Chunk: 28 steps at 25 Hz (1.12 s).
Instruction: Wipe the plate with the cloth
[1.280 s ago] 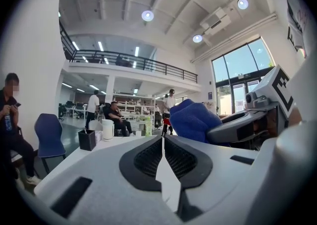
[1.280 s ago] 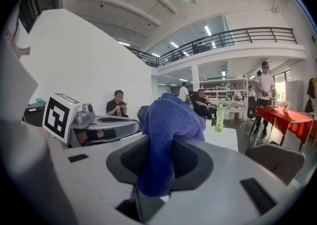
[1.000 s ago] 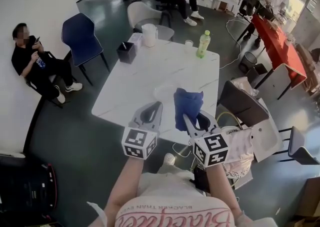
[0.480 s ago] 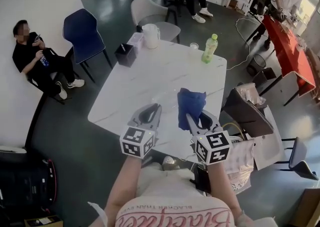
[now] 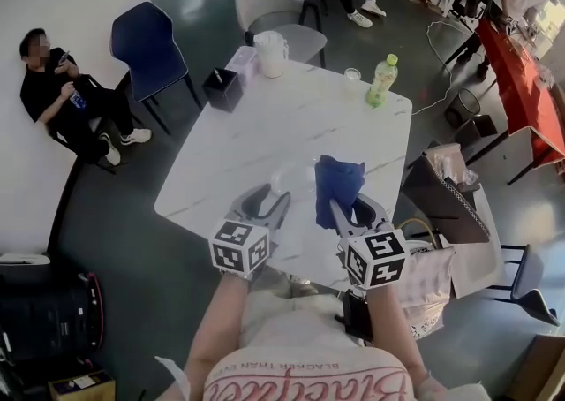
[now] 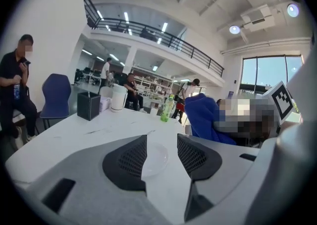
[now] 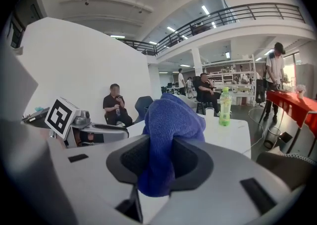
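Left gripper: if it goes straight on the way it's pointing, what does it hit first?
Likely the clear plate, lying on the white table straight ahead of the left gripper. Its jaws have just been opening, and nothing is gripped between them yet. Depth is unclear.

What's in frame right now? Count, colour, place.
table: 1, white marble, centre
plate: 1, clear, near table edge, ahead of left gripper
cloth: 1, blue, in right gripper's jaws
bottle: 1, green, table's far right
jug: 1, white, table's far edge
box: 1, black, far left corner
cup: 1, pale, beside bottle
chair: 1, blue, left of table
seated person: 1, dark clothes, left wall
left gripper: 1, grey, jaws just been opening, nothing gripped
right gripper: 1, grey, shut on cloth
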Motion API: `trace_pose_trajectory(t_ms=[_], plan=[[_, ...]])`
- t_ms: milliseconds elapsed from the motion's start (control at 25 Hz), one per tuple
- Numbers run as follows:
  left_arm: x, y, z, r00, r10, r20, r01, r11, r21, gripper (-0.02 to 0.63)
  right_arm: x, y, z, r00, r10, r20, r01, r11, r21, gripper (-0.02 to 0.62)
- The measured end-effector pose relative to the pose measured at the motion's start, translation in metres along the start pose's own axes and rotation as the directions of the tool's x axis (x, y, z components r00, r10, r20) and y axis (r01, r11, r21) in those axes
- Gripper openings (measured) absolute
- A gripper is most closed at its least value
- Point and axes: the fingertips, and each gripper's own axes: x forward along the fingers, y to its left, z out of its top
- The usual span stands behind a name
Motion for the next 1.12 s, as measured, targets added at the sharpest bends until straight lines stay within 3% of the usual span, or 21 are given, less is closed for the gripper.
trace_pose_trajectory(t_ms=[360, 600, 880, 1120], plan=[[0.020, 0.043, -0.036, 0.991, -0.004, -0.137, -0.005, 0.998, -0.067, 0.167, 0.045, -0.006, -0.017, 0.996, -0.015, -0.092, 0.013, 1.000, -0.027, 0.101], [0.037, 0.070, -0.063, 0.973, -0.038, -0.229, 0.007, 0.990, -0.138, 0.167, 0.081, -0.018, -0.034, 0.985, -0.044, -0.167, 0.036, 0.998, -0.046, 0.101], [0.062, 0.091, -0.089, 0.946, -0.090, -0.310, 0.001, 0.961, -0.276, 0.167, 0.116, -0.026, -0.058, 0.968, -0.059, -0.243, 0.042, 0.996, -0.076, 0.101], [0.080, 0.098, -0.100, 0.928, -0.127, -0.350, -0.016, 0.925, -0.380, 0.167, 0.146, -0.045, -0.077, 0.946, -0.120, -0.301, 0.107, 0.992, -0.060, 0.101]])
